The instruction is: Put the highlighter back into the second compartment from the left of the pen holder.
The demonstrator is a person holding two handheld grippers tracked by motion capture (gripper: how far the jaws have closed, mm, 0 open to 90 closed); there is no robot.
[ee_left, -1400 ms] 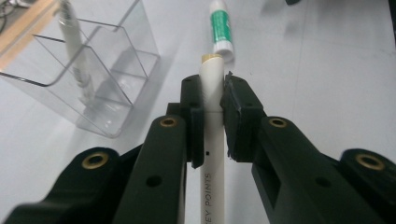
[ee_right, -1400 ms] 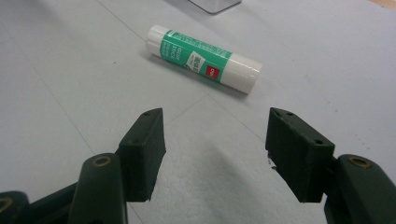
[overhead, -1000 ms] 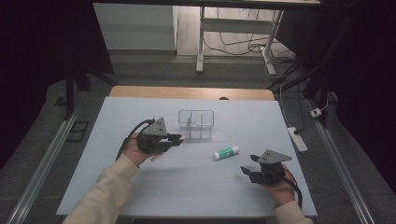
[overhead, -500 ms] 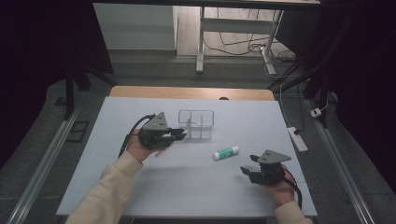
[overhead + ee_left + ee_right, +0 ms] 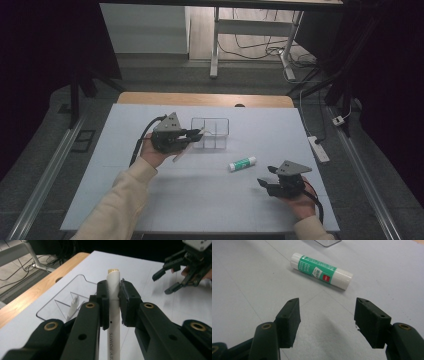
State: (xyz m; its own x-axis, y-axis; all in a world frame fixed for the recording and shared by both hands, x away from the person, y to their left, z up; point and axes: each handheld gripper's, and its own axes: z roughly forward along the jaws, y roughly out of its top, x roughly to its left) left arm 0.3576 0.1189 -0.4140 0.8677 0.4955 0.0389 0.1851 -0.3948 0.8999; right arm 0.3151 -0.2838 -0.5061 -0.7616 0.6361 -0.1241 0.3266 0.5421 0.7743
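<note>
High view: your right claw [image 5: 266,185] hasn't moved, jaws spread and empty, resting on the surface [image 5: 150,200] short of the glue stick [image 5: 242,163], which lies just in front of the clear organizer [image 5: 210,134]. Your left claw [image 5: 196,135] has shifted from beside the organizer's left wall to over its left edge, pinching the white pen [image 5: 113,302]. Reads as pen drop-off imminent; glue stick looks next for your right.

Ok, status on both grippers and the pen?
Left gripper shut on white pen, beside clear organizer. Right gripper open, empty, short of glue stick. Nothing in the way.
</note>
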